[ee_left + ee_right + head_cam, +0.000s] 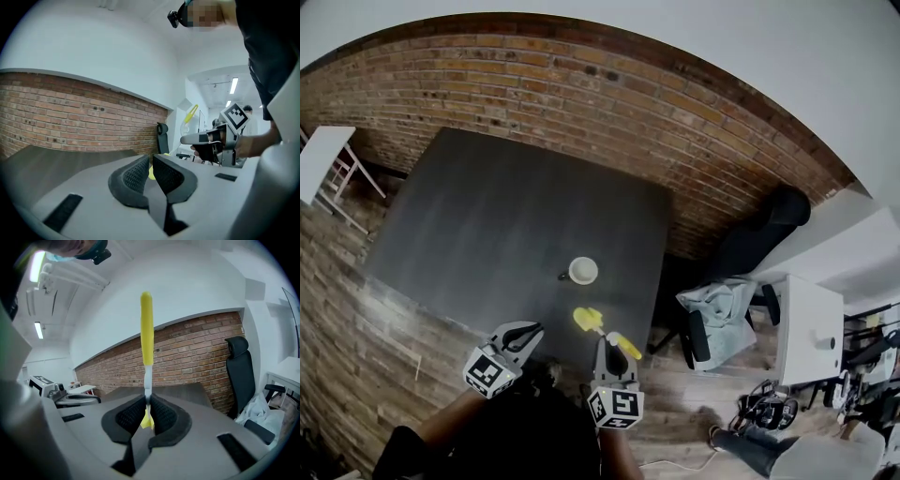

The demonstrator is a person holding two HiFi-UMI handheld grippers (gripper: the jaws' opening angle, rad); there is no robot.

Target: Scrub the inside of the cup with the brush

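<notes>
A white cup (582, 271) stands upright on the dark grey table (506, 216), near its front right part, with neither gripper touching it. My right gripper (609, 343) (147, 405) is shut on the brush (592, 322) (146, 331) at the white neck. The yellow handle sticks up past the jaws and the yellow head sits below them. The brush hangs just short of the cup, over the table's front edge. My left gripper (525, 331) (150, 171) is shut with nothing held, off to the left of the right one. The left gripper view shows the right gripper (186, 139) with the brush (191, 114).
A brick wall (609, 103) runs behind the table. A black office chair (769, 225) (237, 366), a grey bundle (722, 298) and a white desk (811, 328) stand to the right. A small white table (319, 159) is at far left. A person's legs (783, 452) show at lower right.
</notes>
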